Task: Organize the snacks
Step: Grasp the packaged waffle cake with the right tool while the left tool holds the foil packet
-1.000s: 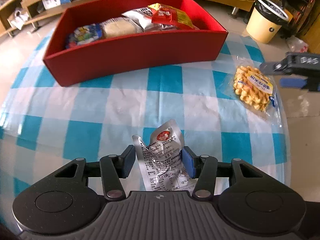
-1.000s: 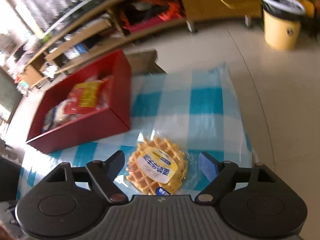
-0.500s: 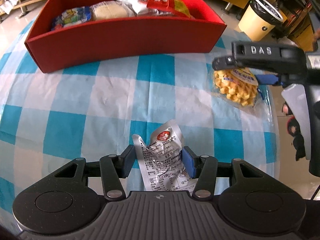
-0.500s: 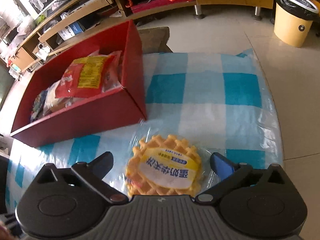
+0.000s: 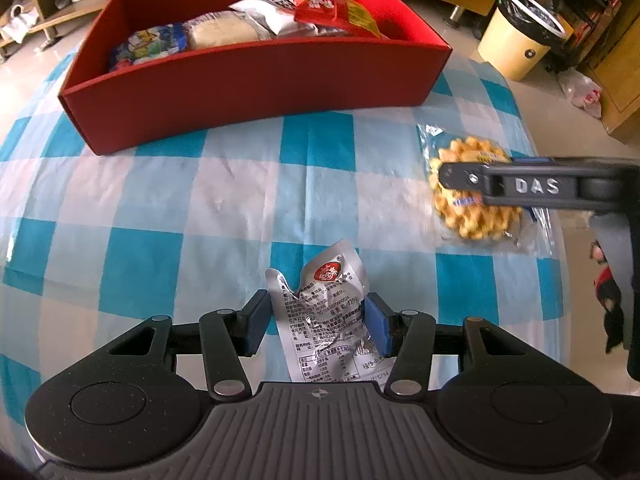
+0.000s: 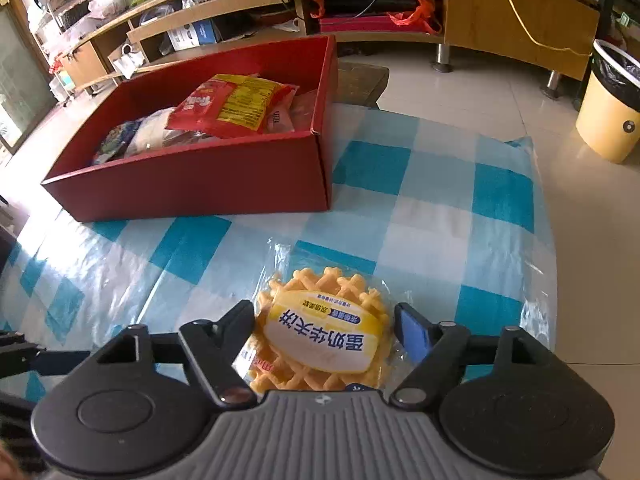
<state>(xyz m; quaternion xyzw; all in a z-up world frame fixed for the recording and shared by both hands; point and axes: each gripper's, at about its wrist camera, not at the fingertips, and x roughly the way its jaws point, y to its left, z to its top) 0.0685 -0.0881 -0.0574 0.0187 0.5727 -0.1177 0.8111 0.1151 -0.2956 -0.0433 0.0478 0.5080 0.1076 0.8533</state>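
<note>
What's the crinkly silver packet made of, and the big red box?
The silver snack packet looks like thin foil-lined plastic: shiny, creased and crumpled. The red box looks like matte cardboard: thin flat walls with a folded seam at one corner, though I can't be sure.

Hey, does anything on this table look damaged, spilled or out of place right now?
Nothing is spilled. The silver packet pinched in the left gripper looks crumpled. The wrapped waffle lies outside the red box, between the closing right gripper's jaws.
</note>
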